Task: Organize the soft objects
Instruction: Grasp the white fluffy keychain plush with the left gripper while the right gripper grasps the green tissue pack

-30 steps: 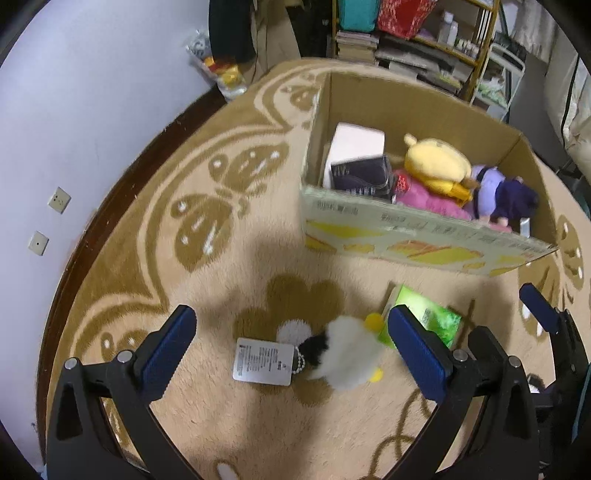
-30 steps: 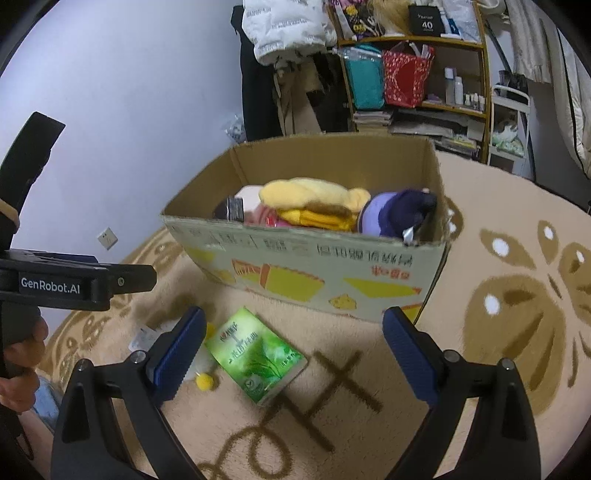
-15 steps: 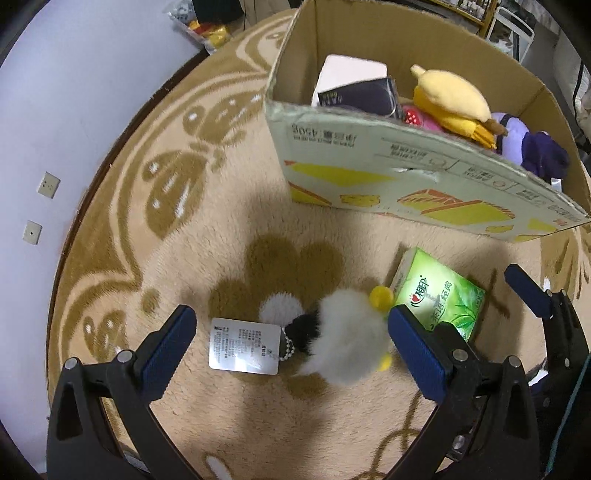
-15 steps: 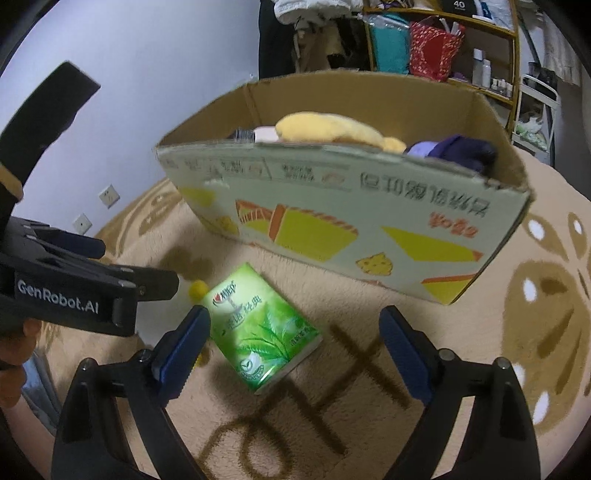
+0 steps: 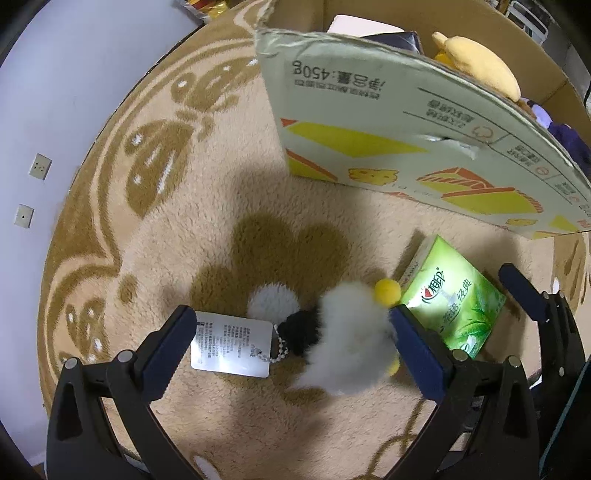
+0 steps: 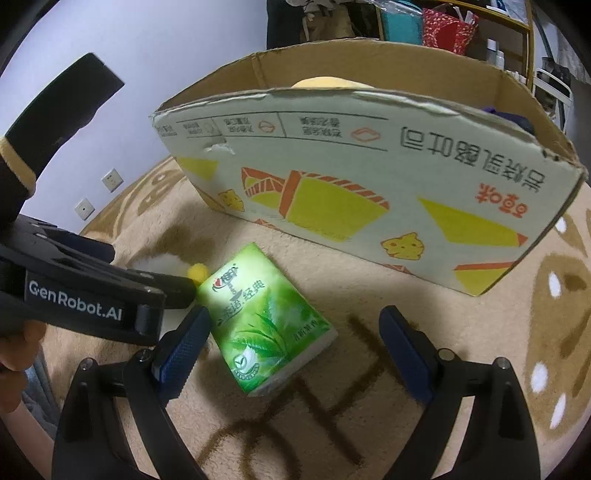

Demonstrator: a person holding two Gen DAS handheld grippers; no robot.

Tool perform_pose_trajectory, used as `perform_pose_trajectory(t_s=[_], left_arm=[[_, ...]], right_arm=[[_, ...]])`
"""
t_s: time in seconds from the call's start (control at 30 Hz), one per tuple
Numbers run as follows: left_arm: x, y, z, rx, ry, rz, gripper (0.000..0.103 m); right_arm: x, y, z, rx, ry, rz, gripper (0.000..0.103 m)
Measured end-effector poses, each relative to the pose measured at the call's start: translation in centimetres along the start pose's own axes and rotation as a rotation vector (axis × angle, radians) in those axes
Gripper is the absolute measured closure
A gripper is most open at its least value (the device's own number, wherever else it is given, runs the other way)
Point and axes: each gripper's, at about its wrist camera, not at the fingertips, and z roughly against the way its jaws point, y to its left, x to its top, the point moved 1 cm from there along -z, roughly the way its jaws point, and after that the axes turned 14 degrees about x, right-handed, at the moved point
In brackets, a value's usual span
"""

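Note:
A small white and black plush toy [image 5: 343, 343] with yellow pompoms and a white paper tag [image 5: 231, 345] lies on the carpet. My left gripper [image 5: 291, 341] is open, its fingers low on either side of the toy and tag. A green tissue pack [image 6: 267, 321] lies next to it; it also shows in the left wrist view [image 5: 452, 299]. My right gripper [image 6: 295, 341] is open, straddling the pack just above it. The cardboard box [image 6: 369, 177] behind holds a yellow plush [image 5: 476, 66] and a purple plush [image 5: 569, 136].
The beige and brown patterned carpet [image 5: 184, 184] covers the floor. A lilac wall with sockets [image 5: 40, 166] is on the left. Shelves with bags and bottles [image 6: 443, 29] stand behind the box. The left gripper's body [image 6: 74, 295] lies close beside my right gripper.
Both grippers have dropped lower and moved forward. The left now brackets the plush toy, and the right now brackets the green tissue pack. Both remain open.

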Motion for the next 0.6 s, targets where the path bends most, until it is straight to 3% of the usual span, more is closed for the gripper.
perform_pose_trajectory(t_s=[0.23,0.33,0.43,0.6], left_arm=[[0.1,-1.0,-0.7,-0.017,0.034,-0.042,0.014],[0.0,-1.4,-1.0,-0.031,0.052,-0.055,0.029],[-0.2,-1.9,-1.1,-0.051,0.044,-0.078,0.052],[-0.5,-2.4,-0.1,-0.055,-0.015,-0.102,0.055]], right_arm=[[0.0,0.3,-1.4,-0.010,0.025,0.026,0.006],[0.3,0.6,-2.1,-0.020,0.021,0.034,0.007],[0.3,0.9,-2.3,-0.039,0.019,0.048,0.018],[0.2,0.4,-2.1,-0.066,0.023,0.043,0.038]])
